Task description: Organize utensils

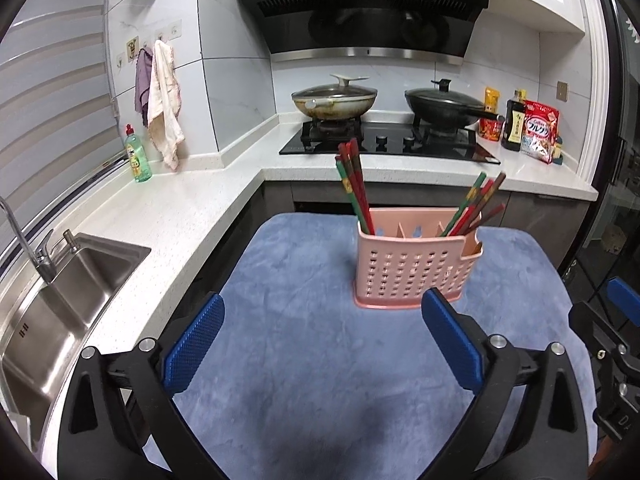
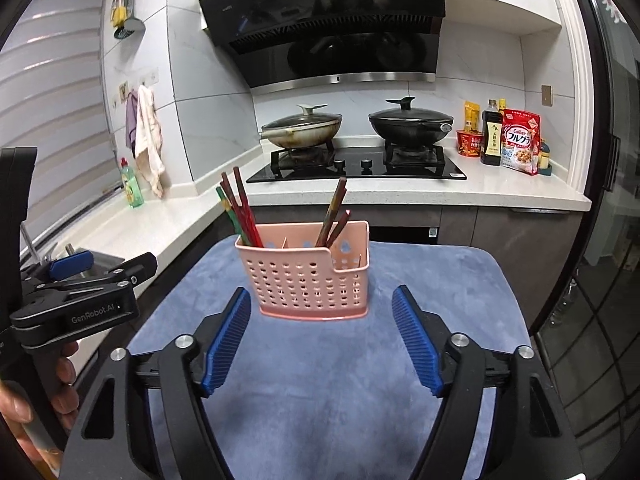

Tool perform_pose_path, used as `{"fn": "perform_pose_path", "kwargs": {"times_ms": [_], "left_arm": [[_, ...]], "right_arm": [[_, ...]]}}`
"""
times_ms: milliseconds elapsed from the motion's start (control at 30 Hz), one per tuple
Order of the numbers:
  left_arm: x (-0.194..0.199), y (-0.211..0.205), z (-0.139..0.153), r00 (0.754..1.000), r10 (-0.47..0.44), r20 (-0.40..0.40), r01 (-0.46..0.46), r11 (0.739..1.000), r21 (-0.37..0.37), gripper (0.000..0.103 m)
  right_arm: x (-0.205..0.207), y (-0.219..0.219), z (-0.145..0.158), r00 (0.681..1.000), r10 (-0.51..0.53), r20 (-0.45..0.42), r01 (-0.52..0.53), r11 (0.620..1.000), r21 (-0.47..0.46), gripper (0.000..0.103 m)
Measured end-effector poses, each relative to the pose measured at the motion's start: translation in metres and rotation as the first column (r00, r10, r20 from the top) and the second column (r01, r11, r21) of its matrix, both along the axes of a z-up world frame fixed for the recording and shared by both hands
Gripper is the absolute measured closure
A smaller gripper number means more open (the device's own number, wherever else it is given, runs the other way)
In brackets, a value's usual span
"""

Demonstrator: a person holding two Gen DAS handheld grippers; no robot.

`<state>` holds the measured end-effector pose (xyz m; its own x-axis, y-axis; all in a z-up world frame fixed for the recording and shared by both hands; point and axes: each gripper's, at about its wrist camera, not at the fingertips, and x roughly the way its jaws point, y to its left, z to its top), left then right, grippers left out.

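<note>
While both tools are hovering low in frame, the pink perforated holder is standing upright mid-frame on the blue mat, chopsticks leaning in its left and right compartments. The left gripper and right gripper are gaping wide, holding nothing.

One pink utensil holder stands on one blue mat. Two bundles of chopsticks sit in it: a left bundle and a right bundle; single sticks overlap too much to count. On the far surface are two lidded pans, left and right, and one green bottle. Two cloths hang on the wall.
</note>
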<state>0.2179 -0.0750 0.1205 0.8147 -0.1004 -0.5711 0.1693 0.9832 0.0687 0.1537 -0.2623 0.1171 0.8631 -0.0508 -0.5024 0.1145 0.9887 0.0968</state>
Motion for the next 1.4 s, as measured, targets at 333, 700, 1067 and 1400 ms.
{"fn": "perform_pose_path", "kwargs": {"times_ms": [333, 700, 1067, 1400], "left_arm": [[-0.01, 0.005, -0.017, 0.999, -0.003, -0.042, 0.003, 1.0, 0.001, 0.007], [-0.009, 0.008, -0.033, 0.997, 0.006, -0.081, -0.006, 1.0, 0.003, 0.007], [-0.007, 0.006, -0.043, 0.995, 0.009, -0.102, -0.008, 1.0, 0.01, 0.007], [-0.006, -0.001, -0.051, 0.995, 0.011, -0.103, -0.008, 0.999, 0.037, 0.007]], "right_arm": [[-0.004, 0.007, -0.014, 0.999, 0.008, -0.047, -0.009, 1.0, -0.021, 0.02], [-0.003, 0.009, -0.029, 0.997, -0.011, -0.076, 0.009, 1.0, -0.025, 0.016], [0.002, 0.007, -0.042, 0.994, -0.034, -0.1, 0.032, 0.999, -0.024, 0.006], [0.005, 0.005, -0.048, 0.993, -0.042, -0.109, 0.039, 0.999, -0.025, 0.006]]}}
